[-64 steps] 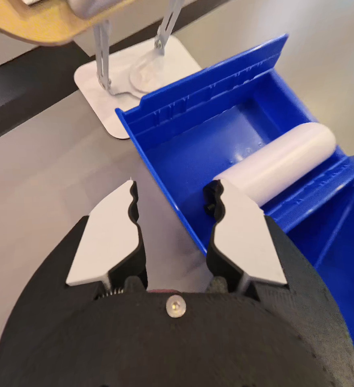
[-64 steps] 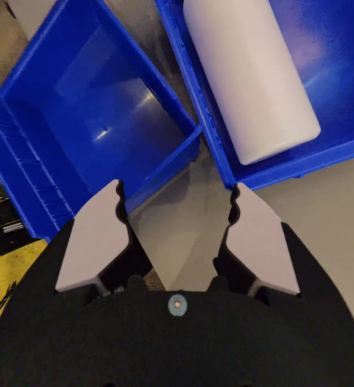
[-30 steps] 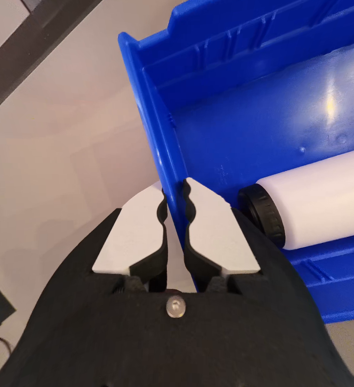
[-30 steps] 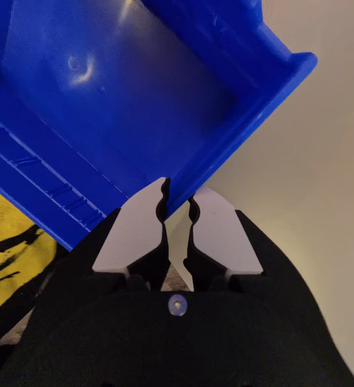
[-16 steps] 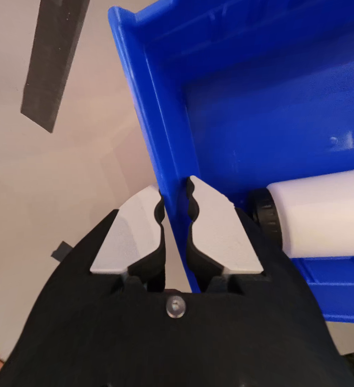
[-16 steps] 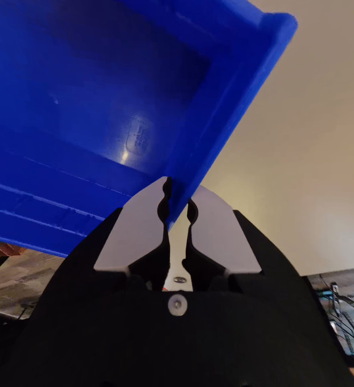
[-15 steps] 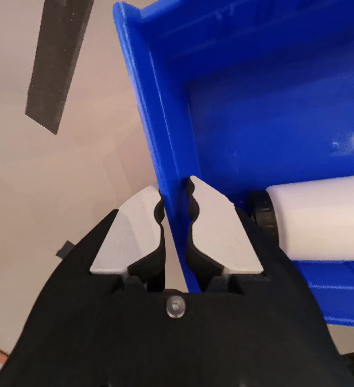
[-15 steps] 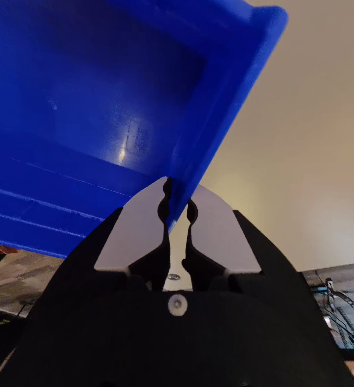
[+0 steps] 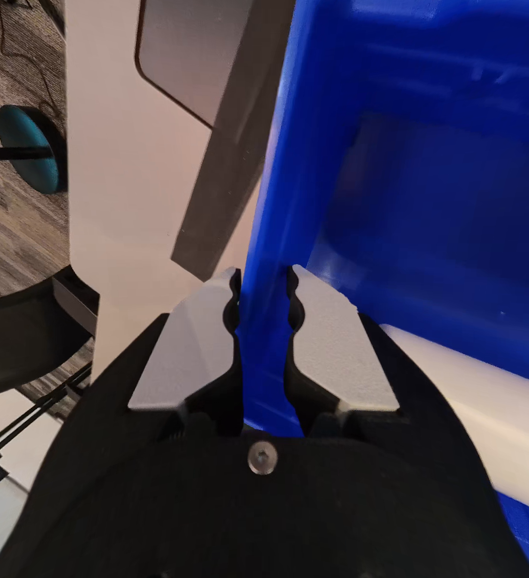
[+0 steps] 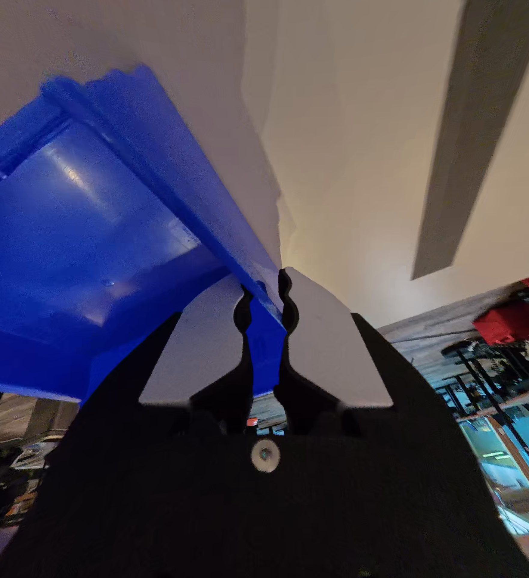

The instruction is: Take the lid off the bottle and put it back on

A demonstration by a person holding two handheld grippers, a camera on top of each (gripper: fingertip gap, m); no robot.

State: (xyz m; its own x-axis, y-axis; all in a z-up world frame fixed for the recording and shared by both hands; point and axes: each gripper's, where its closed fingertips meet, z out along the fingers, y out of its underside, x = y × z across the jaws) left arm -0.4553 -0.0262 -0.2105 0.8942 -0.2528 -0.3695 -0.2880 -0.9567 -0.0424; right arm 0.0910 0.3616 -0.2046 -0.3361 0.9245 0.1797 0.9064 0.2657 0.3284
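My left gripper (image 9: 262,272) is shut on the side wall of a blue bin (image 9: 266,244). A white bottle (image 9: 463,416) lies on its side inside that bin, just right of my right finger; its black lid is hidden behind the finger. My right gripper (image 10: 263,281) is shut on the end wall of a second blue bin (image 10: 225,237), which is empty inside. Both bins are lifted and tilted.
The pale table top (image 9: 125,194) with a dark grey strip (image 9: 225,175) shows behind the left bin, and the same surface (image 10: 366,156) and a strip (image 10: 482,137) behind the right bin. Floor, a chair base (image 9: 28,150), a red object (image 10: 507,322) and racks lie beyond the table edge.
Both grippers closed on the bin walls about a second ago and have since lifted and tilted the bins. The bottle has slid closer to my left gripper, hiding its lid.
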